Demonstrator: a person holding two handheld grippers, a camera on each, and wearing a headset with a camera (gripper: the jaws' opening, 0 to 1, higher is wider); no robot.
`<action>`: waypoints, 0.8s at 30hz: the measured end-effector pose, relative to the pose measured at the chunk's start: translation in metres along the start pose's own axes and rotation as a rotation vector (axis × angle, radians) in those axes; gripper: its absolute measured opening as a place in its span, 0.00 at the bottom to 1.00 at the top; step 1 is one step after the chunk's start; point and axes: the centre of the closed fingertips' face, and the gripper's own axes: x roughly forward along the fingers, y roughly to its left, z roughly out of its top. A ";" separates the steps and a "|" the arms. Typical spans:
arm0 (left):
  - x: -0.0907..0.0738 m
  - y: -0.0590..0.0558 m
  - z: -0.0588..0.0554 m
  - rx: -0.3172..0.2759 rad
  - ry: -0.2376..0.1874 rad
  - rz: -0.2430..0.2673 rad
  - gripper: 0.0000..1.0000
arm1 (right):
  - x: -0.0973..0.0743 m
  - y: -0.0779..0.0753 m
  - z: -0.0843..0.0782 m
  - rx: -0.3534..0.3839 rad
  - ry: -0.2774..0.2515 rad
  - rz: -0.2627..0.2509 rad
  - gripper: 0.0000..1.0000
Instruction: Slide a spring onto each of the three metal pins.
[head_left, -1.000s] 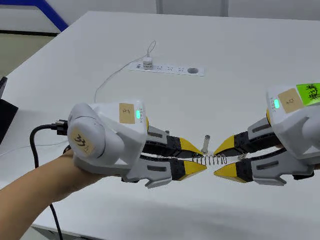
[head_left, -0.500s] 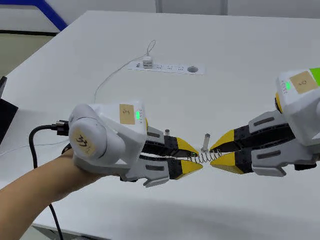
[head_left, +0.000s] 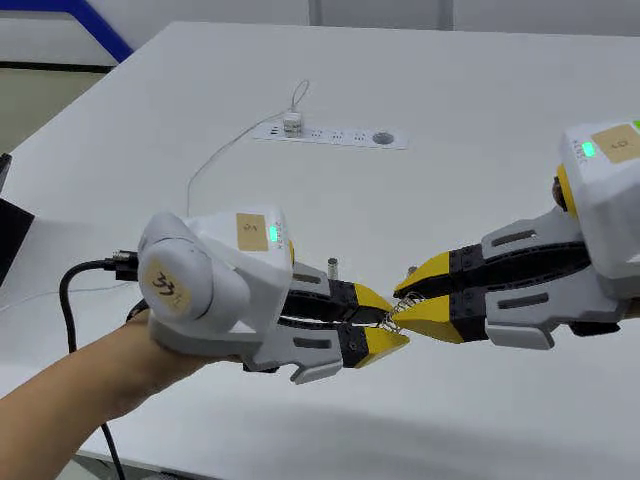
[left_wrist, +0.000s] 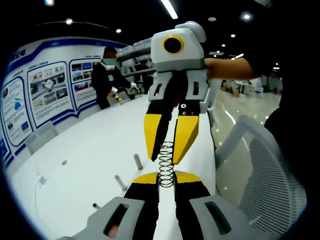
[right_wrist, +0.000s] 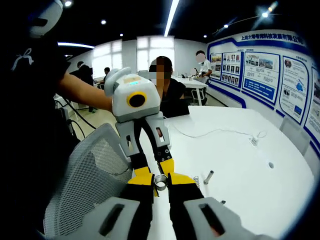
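A small metal spring (left_wrist: 166, 165) spans the gap between both grippers, above the white table (head_left: 450, 110). My left gripper (head_left: 388, 328) is shut on one end of it, and its own tips (left_wrist: 166, 181) pinch the spring's near end. My right gripper (head_left: 401, 301) meets it tip to tip and is shut on the other end; the spring (right_wrist: 160, 182) shows end-on between its tips (right_wrist: 160, 184). Metal pins (left_wrist: 137, 161) (left_wrist: 120, 182) stand on the table just beyond the tips. One pin (head_left: 333, 267) stands behind the left jaws, another (right_wrist: 208, 177) beside the right ones.
A white power strip (head_left: 335, 135) with a plugged-in cable lies at the table's far middle. A black cable (head_left: 85, 280) trails from the left gripper. A second small spring (right_wrist: 196, 179) lies by a pin. A mesh chair (right_wrist: 95, 165) stands beside the table, with people further off.
The right gripper has moved left and up to the left gripper's tips. Its jaws have gone from open to shut over the spring's free end. The left gripper has barely moved.
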 end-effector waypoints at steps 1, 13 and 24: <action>0.000 -0.001 0.002 -0.016 -0.012 -0.003 0.10 | 0.001 0.000 0.002 0.004 -0.013 0.002 0.11; -0.002 0.001 0.002 -0.065 -0.036 0.017 0.10 | 0.004 -0.002 0.006 0.027 -0.015 -0.023 0.11; -0.014 0.021 -0.010 -0.083 -0.018 0.129 0.23 | 0.003 -0.018 0.012 0.045 -0.029 -0.081 0.11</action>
